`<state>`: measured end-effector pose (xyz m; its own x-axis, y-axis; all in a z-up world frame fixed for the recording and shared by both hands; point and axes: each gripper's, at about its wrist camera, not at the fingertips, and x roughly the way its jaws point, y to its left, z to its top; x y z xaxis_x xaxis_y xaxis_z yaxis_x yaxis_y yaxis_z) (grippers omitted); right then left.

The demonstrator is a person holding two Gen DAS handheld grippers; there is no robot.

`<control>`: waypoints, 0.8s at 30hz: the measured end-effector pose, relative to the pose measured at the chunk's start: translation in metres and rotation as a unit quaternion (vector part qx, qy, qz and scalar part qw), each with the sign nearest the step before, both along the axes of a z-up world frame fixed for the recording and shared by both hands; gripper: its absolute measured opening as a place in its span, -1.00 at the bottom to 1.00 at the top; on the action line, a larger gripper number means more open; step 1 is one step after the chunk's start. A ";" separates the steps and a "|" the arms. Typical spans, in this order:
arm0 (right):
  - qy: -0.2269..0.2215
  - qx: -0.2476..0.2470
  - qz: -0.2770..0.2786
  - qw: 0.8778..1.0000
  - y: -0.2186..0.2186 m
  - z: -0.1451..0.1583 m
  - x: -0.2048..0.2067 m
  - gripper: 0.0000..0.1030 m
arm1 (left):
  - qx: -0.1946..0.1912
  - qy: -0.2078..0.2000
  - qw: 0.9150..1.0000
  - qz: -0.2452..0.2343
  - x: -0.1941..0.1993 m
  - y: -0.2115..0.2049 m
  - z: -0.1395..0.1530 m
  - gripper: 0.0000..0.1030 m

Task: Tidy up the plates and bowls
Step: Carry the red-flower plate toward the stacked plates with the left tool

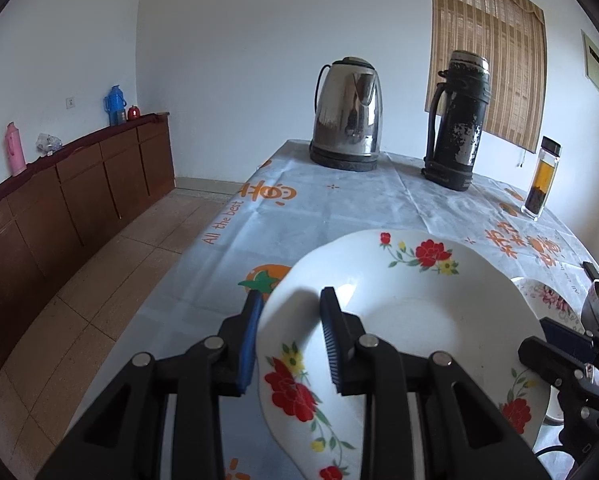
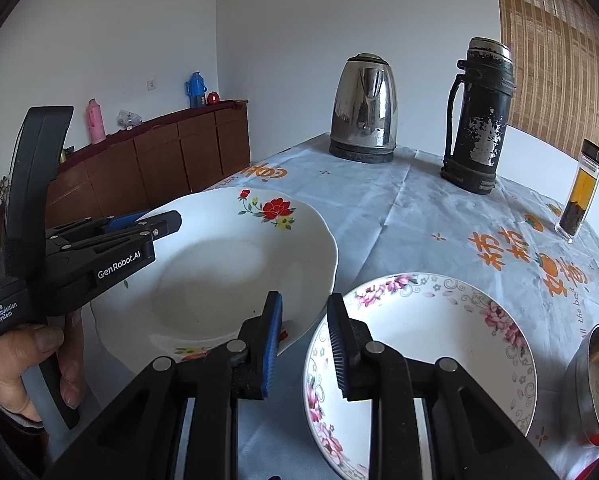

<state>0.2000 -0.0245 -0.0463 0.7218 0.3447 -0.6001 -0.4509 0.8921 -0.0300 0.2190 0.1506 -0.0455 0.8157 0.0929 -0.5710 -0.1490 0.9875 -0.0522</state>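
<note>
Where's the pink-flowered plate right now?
In the right wrist view the pink-flowered plate sits low right, its rim between the right gripper's fingers, beside the red-flowered plate and a steel bowl.

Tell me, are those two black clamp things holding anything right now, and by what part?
The left gripper pinches the red-flowered plate by its near-left rim, lifted off the tablecloth. The right gripper pinches the pink-flowered plate by its left rim.

The left gripper is clamped on the rim of the red-flowered plate, which is held tilted above the table. Kettle, flask and bottle are seen behind.
</note>
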 end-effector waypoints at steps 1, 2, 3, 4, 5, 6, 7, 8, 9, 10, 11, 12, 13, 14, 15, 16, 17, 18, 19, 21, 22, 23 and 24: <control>0.000 0.002 -0.001 1.000 -0.002 -0.001 -0.001 -0.51 | 0.003 -0.001 1.000 -0.003 -0.001 -0.002 0.000 -0.48; 0.000 0.004 -0.003 1.000 -0.005 -0.001 -0.002 -0.51 | 0.006 -0.001 1.000 -0.006 -0.001 -0.004 0.000 -0.48; -0.001 0.006 -0.005 1.000 -0.006 -0.001 -0.002 -0.51 | 0.007 -0.001 1.000 -0.008 -0.001 -0.006 0.000 -0.48; -0.001 0.007 -0.006 1.000 -0.008 -0.001 -0.002 -0.51 | 0.007 -0.001 1.000 -0.011 -0.001 -0.008 0.000 -0.48; -0.002 0.009 -0.007 1.000 -0.010 0.000 -0.003 -0.51 | 0.004 -0.001 1.000 -0.012 -0.001 -0.008 0.001 -0.48; -0.004 0.012 -0.008 1.000 -0.012 0.000 -0.004 -0.51 | 0.000 -0.001 1.000 -0.013 -0.001 -0.009 0.001 -0.48; -0.007 0.014 -0.008 1.000 -0.014 0.001 -0.005 -0.51 | -0.002 -0.002 1.000 -0.014 -0.001 -0.011 0.002 -0.48; -0.011 0.016 -0.008 1.000 -0.016 0.002 -0.006 -0.52 | -0.002 -0.003 1.000 -0.015 -0.001 -0.013 0.003 -0.48; -0.014 0.019 -0.010 1.000 -0.019 0.003 -0.007 -0.52 | -0.002 -0.006 1.000 -0.015 -0.002 -0.015 0.004 -0.48; -0.015 0.022 -0.012 1.000 -0.022 0.004 -0.007 -0.53 | 0.000 -0.009 1.000 -0.014 -0.004 -0.019 0.005 -0.48; -0.017 0.022 -0.014 1.000 -0.024 0.004 -0.008 -0.54 | 0.002 -0.010 1.000 -0.016 -0.004 -0.022 0.006 -0.48; -0.019 0.021 -0.018 0.999 -0.026 0.003 -0.008 -0.55 | 0.004 -0.012 1.000 -0.019 -0.005 -0.026 0.007 -0.48; -0.020 0.022 -0.021 0.999 -0.029 0.003 -0.008 -0.55 | 0.005 -0.013 1.000 -0.021 -0.006 -0.028 0.008 -0.48; -0.019 0.024 -0.024 0.999 -0.032 0.003 -0.007 -0.55 | 0.005 -0.014 1.000 -0.023 -0.006 -0.031 0.008 -0.48; -0.018 0.027 -0.026 0.999 -0.035 0.003 -0.007 -0.55 | 0.007 -0.015 1.000 -0.025 -0.007 -0.033 0.009 -0.48; -0.018 0.028 -0.027 0.999 -0.037 0.002 -0.007 -0.55 | 0.010 -0.016 0.999 -0.026 -0.007 -0.036 0.010 -0.48; -0.018 0.028 -0.028 0.999 -0.039 0.002 -0.008 -0.55 | 0.011 -0.016 0.999 -0.025 -0.008 -0.037 0.010 -0.48; -0.020 0.028 -0.028 0.999 -0.040 0.002 -0.009 -0.55 | 0.007 -0.016 1.000 -0.024 -0.008 -0.038 0.011 -0.48; -0.020 0.028 -0.028 0.999 -0.042 0.001 -0.009 -0.55 | 0.002 -0.016 1.000 -0.022 -0.008 -0.039 0.011 -0.48; -0.019 0.029 -0.029 0.999 -0.044 0.000 -0.011 -0.55 | 0.000 -0.018 1.000 -0.020 -0.009 -0.041 0.013 -0.48; -0.019 0.031 -0.030 0.999 -0.046 0.000 -0.012 -0.56 | 0.000 -0.020 1.000 -0.020 -0.010 -0.043 0.014 -0.48; -0.020 0.031 -0.031 0.999 -0.047 0.000 -0.012 -0.56 | 0.001 -0.021 1.000 -0.020 -0.011 -0.045 0.014 -0.48; -0.021 0.033 -0.032 0.999 -0.049 0.001 -0.013 -0.55 | 0.002 -0.021 1.000 -0.021 -0.012 -0.047 0.015 -0.48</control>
